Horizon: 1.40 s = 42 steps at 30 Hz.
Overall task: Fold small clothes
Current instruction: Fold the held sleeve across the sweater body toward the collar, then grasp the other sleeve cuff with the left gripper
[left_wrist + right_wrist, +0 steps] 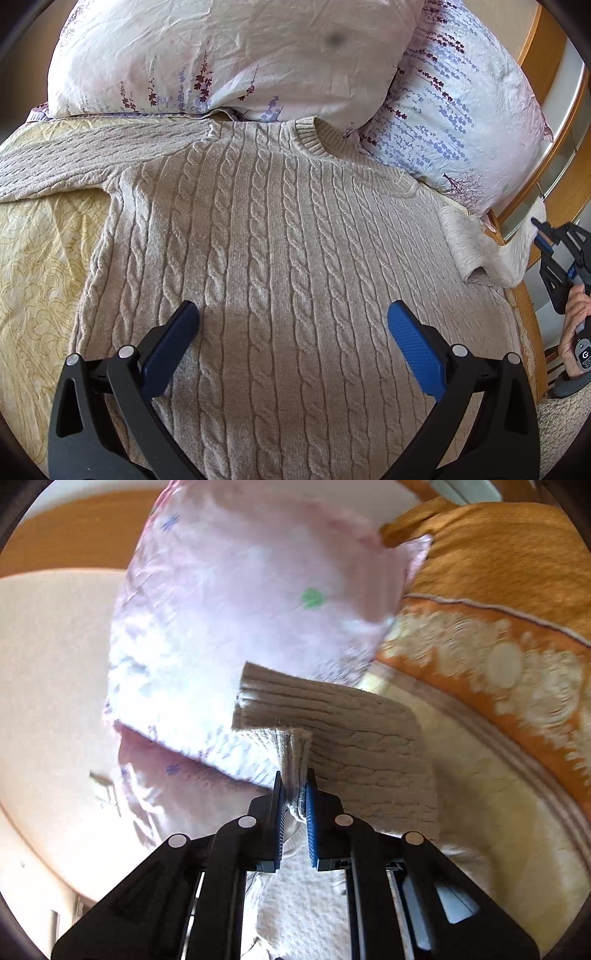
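Left gripper [293, 317]: spread wide, holding nothing, poised over the lower body of the sweater [266, 236]; probably ready to steady the fabric while the other side is worked.
Right gripper [294, 788]: clamped on the ribbed sleeve cuff [295, 753], pinching a bunched pleat of knit; from the left wrist view it sits off the bed's right edge, so the sleeve looks lifted to be brought across the body.
Sweater: beige cable knit, lying front up and flat on the bed [40, 266], crew neck toward the pillows, its other sleeve stretched out sideways.
Bed: yellow patterned cover under the garment.
Pillows [229, 55]: floral, just beyond the collar.
Progress: folding seems barely begun.
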{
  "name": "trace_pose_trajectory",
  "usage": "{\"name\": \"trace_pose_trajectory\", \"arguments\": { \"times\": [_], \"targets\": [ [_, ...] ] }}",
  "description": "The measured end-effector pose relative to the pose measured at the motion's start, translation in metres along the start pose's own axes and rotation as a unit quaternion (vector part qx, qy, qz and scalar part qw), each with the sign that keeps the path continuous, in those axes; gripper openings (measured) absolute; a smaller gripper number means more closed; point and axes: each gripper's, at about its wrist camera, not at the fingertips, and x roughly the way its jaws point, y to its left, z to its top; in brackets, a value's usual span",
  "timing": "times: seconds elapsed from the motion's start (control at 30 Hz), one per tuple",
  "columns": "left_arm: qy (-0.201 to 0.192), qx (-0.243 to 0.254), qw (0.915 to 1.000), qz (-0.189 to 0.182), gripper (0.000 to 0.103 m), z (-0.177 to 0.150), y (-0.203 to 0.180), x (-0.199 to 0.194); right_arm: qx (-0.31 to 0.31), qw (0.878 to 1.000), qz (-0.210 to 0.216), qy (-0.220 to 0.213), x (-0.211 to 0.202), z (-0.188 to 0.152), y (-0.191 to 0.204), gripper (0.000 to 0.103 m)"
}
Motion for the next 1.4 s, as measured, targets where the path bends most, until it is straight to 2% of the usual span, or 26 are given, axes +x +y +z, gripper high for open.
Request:
{"name": "trace_pose_trajectory", "arguments": {
  "times": [0.17,0.3,0.37,0.47,0.6,0.77,0.9,0.93,1.0,1.03,1.07,1.13,1.27,1.33,1.4],
  "targets": [
    [-0.013,-0.028,0.9989,-0.035,0.101,0.0,0.011,-0.006,-0.032,0.993,0.068,0.09,0.068,-0.042,0.043,0.011],
    [-0.037,-0.077,0.9928,-0.084,0.101,-0.001,0.027,-0.012,-0.049,0.981,0.087,0.167,0.125,-0.087,0.061,0.011],
    [-0.048,-0.094,0.9894,-0.1,0.101,-0.001,0.032,-0.014,-0.053,0.973,0.083,0.208,0.149,-0.111,0.062,0.011],
    [-0.046,-0.091,0.9901,-0.097,0.101,0.0,0.029,-0.015,-0.055,0.96,0.064,0.265,0.181,-0.145,0.058,0.011],
    [-0.048,-0.093,0.9896,-0.099,0.101,0.0,0.03,-0.014,-0.057,0.946,0.042,0.315,0.205,-0.178,0.049,0.011],
    [-0.05,-0.094,0.9892,-0.101,0.101,0.0,0.03,-0.016,-0.062,0.939,0.021,0.337,0.219,-0.194,0.05,0.011],
    [-0.051,-0.095,0.9889,-0.102,0.101,0.0,0.03,-0.017,-0.05,0.928,-0.002,0.37,0.233,-0.202,0.046,0.013],
    [-0.052,-0.096,0.9886,-0.104,0.101,0.0,0.031,-0.017,-0.049,0.925,-0.001,0.378,0.232,-0.203,0.046,0.015],
    [-0.056,-0.098,0.9876,-0.109,0.101,0.0,0.032,-0.018,-0.041,0.919,0.015,0.391,0.229,-0.205,0.053,0.037],
    [-0.059,-0.099,0.9867,-0.115,0.101,0.0,0.032,-0.019,-0.04,0.918,0.023,0.395,0.226,-0.207,0.061,0.058],
    [-0.062,-0.101,0.9855,-0.121,0.101,-0.001,0.033,-0.02,-0.046,0.918,0.024,0.394,0.218,-0.204,0.066,0.082],
    [-0.07,-0.106,0.9826,-0.135,0.101,-0.002,0.036,-0.022,-0.09,0.925,0.007,0.37,0.198,-0.198,0.082,0.102],
    [-0.088,-0.124,0.972,-0.179,0.101,-0.004,0.048,-0.031,-0.23,0.93,-0.061,0.281,0.144,-0.177,0.099,0.102],
    [-0.065,-0.134,0.9675,-0.204,0.101,0.0,0.06,-0.037,-0.306,0.919,-0.119,0.219,0.116,-0.164,0.095,0.102],
    [-0.061,-0.155,0.9657,-0.199,0.101,0.006,0.077,-0.049,-0.38,0.9,-0.167,0.135,0.092,-0.161,0.098,0.102]
  ]
}}
